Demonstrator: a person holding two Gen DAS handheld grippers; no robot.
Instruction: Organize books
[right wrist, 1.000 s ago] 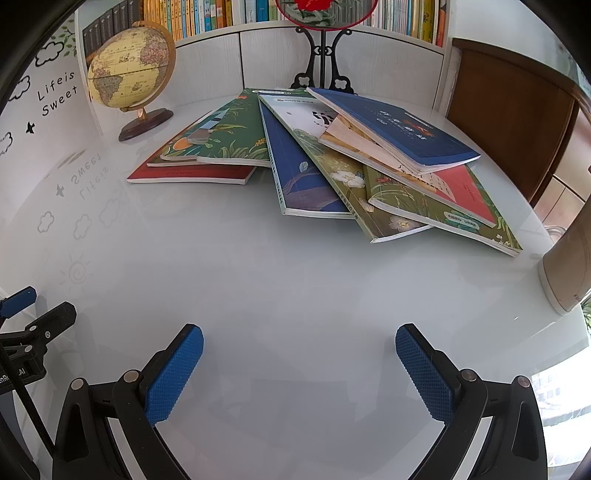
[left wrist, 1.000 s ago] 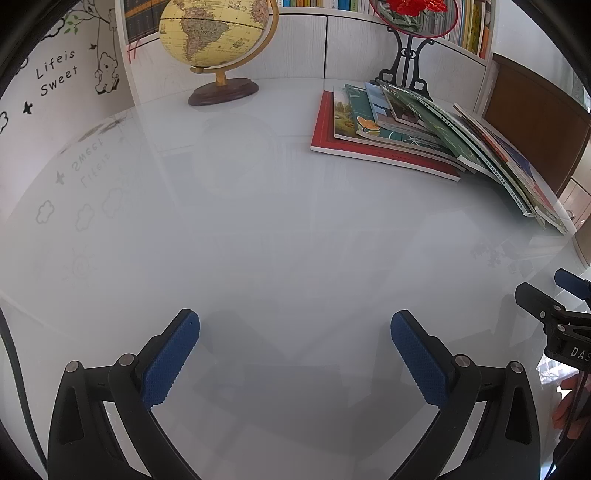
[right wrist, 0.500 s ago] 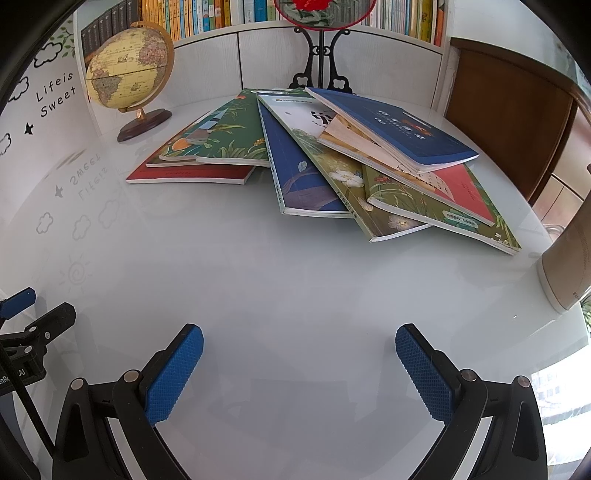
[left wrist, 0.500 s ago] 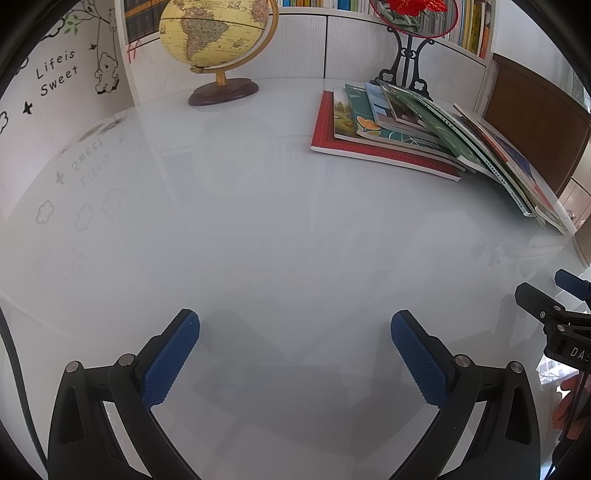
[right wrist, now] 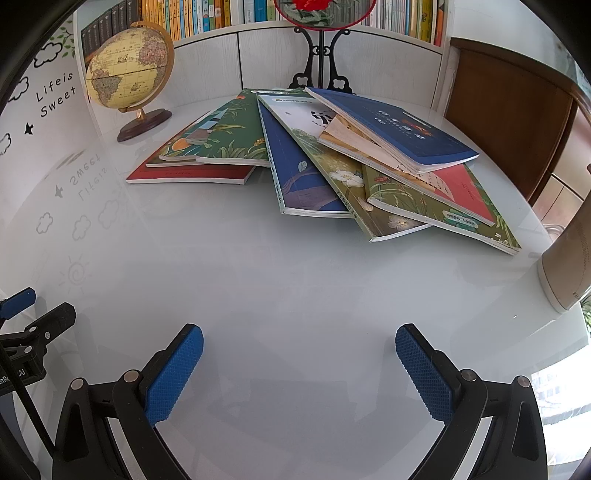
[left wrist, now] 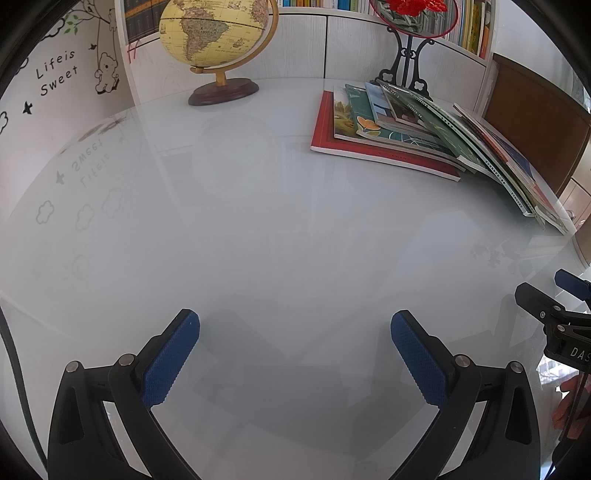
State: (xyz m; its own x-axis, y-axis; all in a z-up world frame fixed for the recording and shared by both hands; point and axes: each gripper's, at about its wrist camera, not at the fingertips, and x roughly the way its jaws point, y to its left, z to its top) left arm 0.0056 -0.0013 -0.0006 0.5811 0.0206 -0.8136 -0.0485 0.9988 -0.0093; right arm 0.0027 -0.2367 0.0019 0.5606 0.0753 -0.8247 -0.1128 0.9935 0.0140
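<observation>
Nothing has shifted since earlier: left gripper (left wrist: 295, 341) and right gripper (right wrist: 299, 356) hover low over the white worktop (right wrist: 295, 280), fingers spread wide and empty, well apart from the fanned books (right wrist: 332, 155) beside the globe (right wrist: 129, 70).

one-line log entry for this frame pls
phase: pre-grasp | left gripper: open, empty | right gripper: open, empty | books: fanned pile, untouched | table

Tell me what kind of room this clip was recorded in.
Most likely a home study or a child's reading corner. A bookshelf packed with books runs along the back wall, a desk globe stands on the white table, and a cartoon "Life is Sweet" wall sticker decorates the wall.
</observation>
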